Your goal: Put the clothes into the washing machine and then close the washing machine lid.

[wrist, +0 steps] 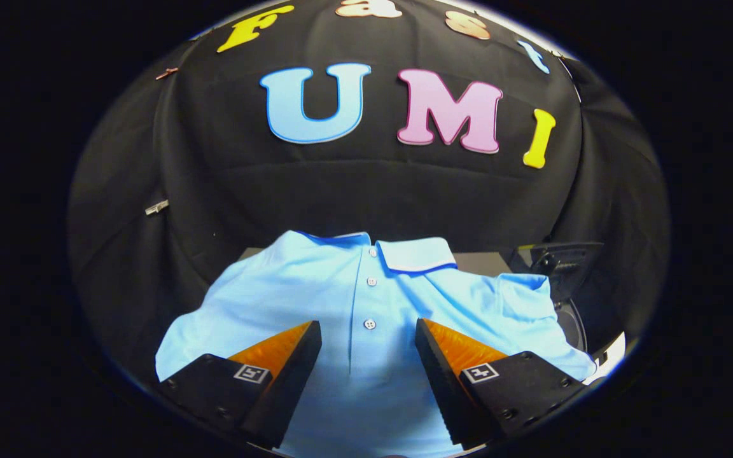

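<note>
Lying between spread tongs: blue shirt.

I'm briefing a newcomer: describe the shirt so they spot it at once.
Below the black cloth wall, a light blue polo shirt lies spread flat. The open tool hovers over its chest, fingers either side of the button placket. Its white, dark-edged collar sets it apart from the dark surroundings.

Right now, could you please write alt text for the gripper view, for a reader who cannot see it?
A light blue polo shirt lies spread flat, its buttoned placket between the fingers of the open gripper, which touches nothing. A dark machine part sits beyond the shirt's far sleeve, against the black cloth wall.
</note>
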Demonstrator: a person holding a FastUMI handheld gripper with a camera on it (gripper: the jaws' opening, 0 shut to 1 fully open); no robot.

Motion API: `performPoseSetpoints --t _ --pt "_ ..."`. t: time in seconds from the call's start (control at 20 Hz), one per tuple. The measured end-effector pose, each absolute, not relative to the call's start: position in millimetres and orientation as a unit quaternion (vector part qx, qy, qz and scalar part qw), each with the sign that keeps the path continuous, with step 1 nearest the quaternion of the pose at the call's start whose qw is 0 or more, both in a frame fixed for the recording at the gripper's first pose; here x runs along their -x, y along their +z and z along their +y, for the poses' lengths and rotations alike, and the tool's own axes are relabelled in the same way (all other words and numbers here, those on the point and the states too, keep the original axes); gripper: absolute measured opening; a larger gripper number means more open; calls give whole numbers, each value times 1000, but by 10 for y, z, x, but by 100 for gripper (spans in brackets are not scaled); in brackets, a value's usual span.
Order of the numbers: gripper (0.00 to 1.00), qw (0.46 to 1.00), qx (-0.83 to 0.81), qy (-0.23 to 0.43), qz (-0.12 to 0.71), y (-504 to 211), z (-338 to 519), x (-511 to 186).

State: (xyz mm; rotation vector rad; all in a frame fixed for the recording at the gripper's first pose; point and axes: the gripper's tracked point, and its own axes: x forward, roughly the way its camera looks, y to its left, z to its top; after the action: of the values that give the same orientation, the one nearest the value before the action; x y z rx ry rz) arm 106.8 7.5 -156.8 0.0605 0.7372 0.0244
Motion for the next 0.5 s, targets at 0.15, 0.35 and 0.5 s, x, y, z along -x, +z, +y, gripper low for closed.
performPoseSetpoints --t 0.15,0.35,0.5 --pt "95 922 -19 18 386 -1630 86 -1036" --pt "96 921 -34 14 388 -1650 71 -1042" --pt "75 925 -21 31 379 -1637 119 -1057"
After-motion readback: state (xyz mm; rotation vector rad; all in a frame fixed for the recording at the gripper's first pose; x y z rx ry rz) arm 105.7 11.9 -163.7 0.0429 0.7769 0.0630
